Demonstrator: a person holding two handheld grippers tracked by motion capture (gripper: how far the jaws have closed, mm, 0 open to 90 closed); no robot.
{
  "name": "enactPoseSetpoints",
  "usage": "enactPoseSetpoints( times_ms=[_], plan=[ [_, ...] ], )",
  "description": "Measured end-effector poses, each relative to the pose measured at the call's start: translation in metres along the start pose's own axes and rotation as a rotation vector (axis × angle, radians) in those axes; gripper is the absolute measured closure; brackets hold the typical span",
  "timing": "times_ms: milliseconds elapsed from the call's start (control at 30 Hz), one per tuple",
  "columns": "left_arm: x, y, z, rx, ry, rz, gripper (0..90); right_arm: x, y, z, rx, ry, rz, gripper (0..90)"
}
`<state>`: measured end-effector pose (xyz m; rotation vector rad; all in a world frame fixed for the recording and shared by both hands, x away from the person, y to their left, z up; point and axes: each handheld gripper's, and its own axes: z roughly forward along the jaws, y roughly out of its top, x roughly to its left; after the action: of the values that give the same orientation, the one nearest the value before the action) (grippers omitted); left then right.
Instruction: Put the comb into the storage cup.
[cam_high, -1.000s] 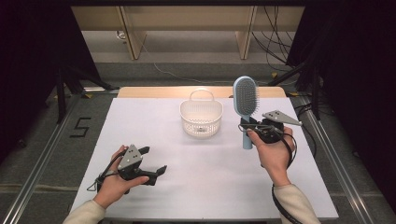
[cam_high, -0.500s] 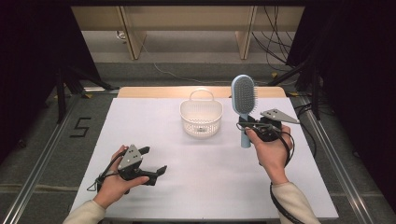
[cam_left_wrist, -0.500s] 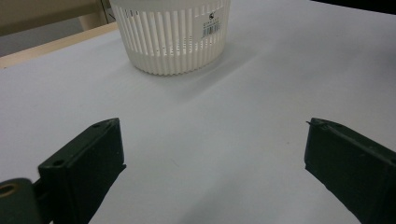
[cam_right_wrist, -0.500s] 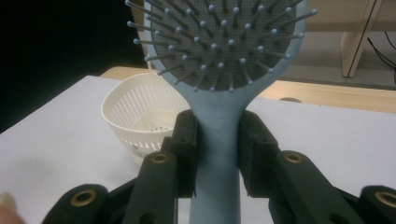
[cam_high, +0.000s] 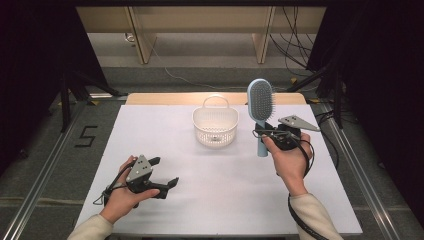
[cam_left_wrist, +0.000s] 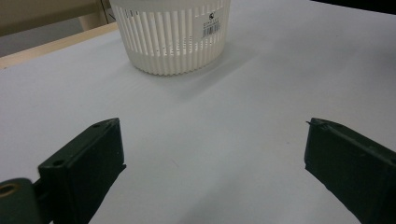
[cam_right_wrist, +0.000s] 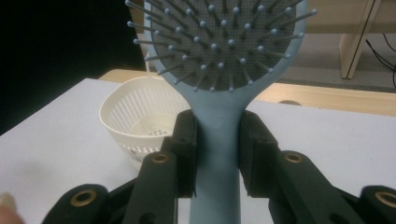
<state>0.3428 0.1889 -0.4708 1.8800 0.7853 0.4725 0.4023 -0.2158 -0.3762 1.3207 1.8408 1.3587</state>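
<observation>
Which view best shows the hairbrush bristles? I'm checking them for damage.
The right gripper view: the hairbrush fills it, bristles sharp and facing the camera. The high view shows the brush small, upright in the right gripper.

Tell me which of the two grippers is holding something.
The right gripper: its jaws clamp the handle of the upright blue hairbrush. The left gripper rests open with nothing between its jaws.

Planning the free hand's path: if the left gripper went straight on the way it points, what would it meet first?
Probably the white basket: it sits ahead of the open left gripper, slightly off-centre, with bare table between. Depth is uncertain.
</observation>
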Motion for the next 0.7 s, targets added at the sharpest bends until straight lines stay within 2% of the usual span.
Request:
enactPoseSetpoints(
  times_ms=[700],
  plan=[
    [-0.0001, 0.0001, 0.0, -0.001, -0.001, 0.0, 4.3, 0.0019, 0.0027, 0.006, -0.005, 0.001, -0.002, 70.7]
  ],
)
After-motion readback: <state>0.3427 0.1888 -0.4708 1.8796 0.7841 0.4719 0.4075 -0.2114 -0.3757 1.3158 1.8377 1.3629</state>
